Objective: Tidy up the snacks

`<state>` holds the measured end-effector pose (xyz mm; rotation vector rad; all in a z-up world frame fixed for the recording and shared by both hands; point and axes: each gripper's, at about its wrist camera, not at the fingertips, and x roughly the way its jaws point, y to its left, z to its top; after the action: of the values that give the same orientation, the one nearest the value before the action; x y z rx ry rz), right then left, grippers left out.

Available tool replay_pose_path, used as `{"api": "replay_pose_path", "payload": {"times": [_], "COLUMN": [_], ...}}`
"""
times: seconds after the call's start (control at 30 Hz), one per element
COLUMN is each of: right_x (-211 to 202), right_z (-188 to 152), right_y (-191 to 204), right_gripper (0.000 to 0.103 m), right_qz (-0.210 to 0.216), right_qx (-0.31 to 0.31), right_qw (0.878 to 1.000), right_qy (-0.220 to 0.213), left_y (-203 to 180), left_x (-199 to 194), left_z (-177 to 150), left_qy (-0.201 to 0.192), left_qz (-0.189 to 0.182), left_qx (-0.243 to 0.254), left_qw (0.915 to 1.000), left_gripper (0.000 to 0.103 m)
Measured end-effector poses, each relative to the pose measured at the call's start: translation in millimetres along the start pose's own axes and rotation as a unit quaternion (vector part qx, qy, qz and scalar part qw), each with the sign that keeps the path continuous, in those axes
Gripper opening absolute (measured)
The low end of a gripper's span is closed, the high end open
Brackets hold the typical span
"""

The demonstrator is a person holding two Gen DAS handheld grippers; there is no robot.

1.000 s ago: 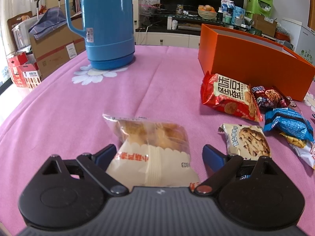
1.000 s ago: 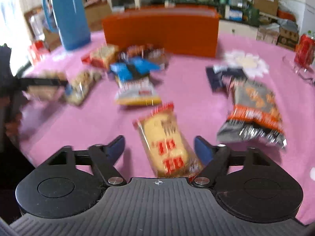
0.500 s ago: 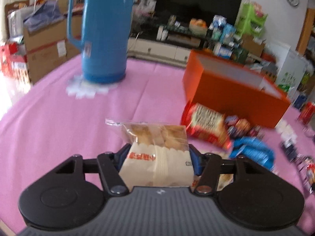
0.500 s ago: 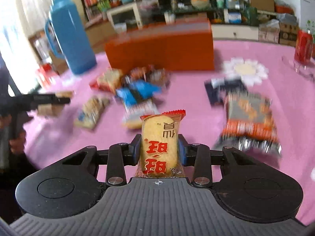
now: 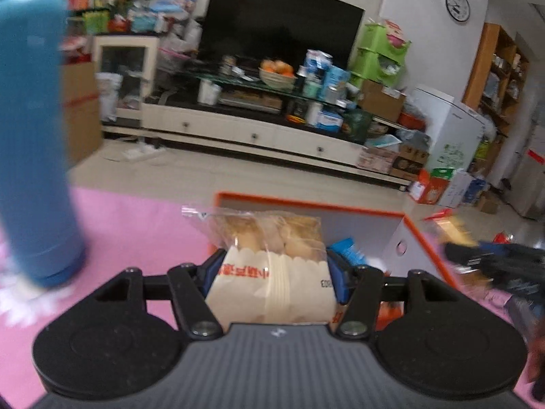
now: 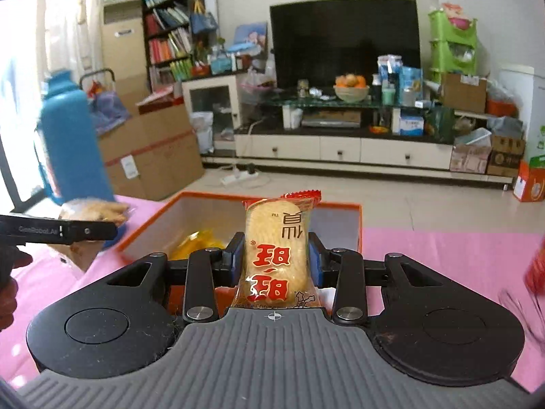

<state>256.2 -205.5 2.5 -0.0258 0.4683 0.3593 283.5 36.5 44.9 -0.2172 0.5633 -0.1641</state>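
Orange-walled box (image 5: 381,220) stood open on the pink counter (image 5: 143,225), with both claws raised at its near rim. Left claw (image 5: 272,272) was clamped on a clear-and-white pastry packet (image 5: 272,272). Right claw (image 6: 276,259) was closed tight on a rice-cracker packet (image 6: 277,242) (red lettering, held upright). Blue flask (image 5: 34,136) stood left of the box.
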Motion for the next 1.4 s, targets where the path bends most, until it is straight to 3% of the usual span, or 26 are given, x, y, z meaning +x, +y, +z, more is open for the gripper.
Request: {"api": "replay_pose_path", "payload": {"times": [0.1, 0.27, 0.37, 0.43, 0.5, 0.57, 0.63, 0.67, 0.7, 0.87, 1.07, 1.2, 1.3, 1.4], "right_x": [57.4, 136.4, 166.0, 177.2, 175.3, 162.6, 139.9, 123.1, 105.8, 6.7, -90.5, -142.7, -148.6, -151.0], "right_z": [16.5, 23.0, 15.9, 10.8, 10.6, 12.3, 14.6, 16.3, 16.4, -17.5, -111.7, -168.0, -181.4, -184.3], "right_y": [-10.1, -11.4, -15.3, -17.9, -18.7, -18.0, -20.3, -21.9, -23.5, -35.9, -46.9, -62.3, -80.3, -86.7], "right_gripper": [0.016, 0.016, 0.017, 0.021, 0.031, 0.038, 0.055, 0.070, 0.077, 0.091, 0.091, 0.091, 0.091, 0.091], "right_qz": [0.006, 0.005, -0.002, 0.011, 0.025, 0.021, 0.023, 0.022, 0.020, 0.003, -0.065, -0.101, -0.083, -0.076], "right_qx": [-0.001, -0.026, -0.028, -0.012, 0.002, 0.014, 0.033, 0.045, 0.053, 0.078, 0.102, 0.169, 0.204, 0.210], "right_qw": [0.999, 0.994, 0.988, 0.983, 0.985, 0.988, 0.992, 0.994, 0.995, 0.997, 0.993, 0.980, 0.975, 0.974], "right_qy": [0.035, 0.106, 0.152, 0.181, 0.173, 0.152, 0.118, 0.097, 0.078, 0.020, 0.003, -0.029, -0.020, -0.025], "left_y": [-8.7, -10.8, -13.8, -12.7, -11.2, -10.7, -10.0, -9.5, -8.9, -6.3, -17.1, -30.7, -44.2, -58.2], "left_x": [45.0, 100.0, 107.7, 101.7, 88.3, 63.2, 33.9, 22.4, 7.5, -58.0, -109.8, -123.8, -128.7, -129.1], "left_z": [11.3, 13.6, 8.7, 9.2, 10.5, 12.4, 12.4, 11.7, 9.2, -29.0, -106.1, -148.6, -175.2, -183.2], "left_qy": [0.018, 0.061, 0.058, 0.055, 0.045, 0.021, -0.004, -0.014, -0.021, -0.020, 0.017, 0.053, 0.077, 0.091], "left_qz": [-0.006, 0.014, 0.043, 0.041, 0.034, 0.034, 0.039, 0.039, 0.035, 0.026, 0.038, 0.037, 0.036, 0.045], "left_qx": [0.000, 0.020, 0.059, 0.062, 0.055, 0.055, 0.051, 0.048, 0.045, 0.021, -0.007, -0.038, -0.044, -0.015], "left_qw": [0.9998, 0.9978, 0.9956, 0.9957, 0.9969, 0.9977, 0.9979, 0.9980, 0.9981, 0.9992, 0.9991, 0.9972, 0.9954, 0.9947], "left_gripper": [0.059, 0.060, 0.082, 0.082, 0.083, 0.087, 0.098, 0.100, 0.100, 0.100, 0.100, 0.100, 0.100, 0.100]}}
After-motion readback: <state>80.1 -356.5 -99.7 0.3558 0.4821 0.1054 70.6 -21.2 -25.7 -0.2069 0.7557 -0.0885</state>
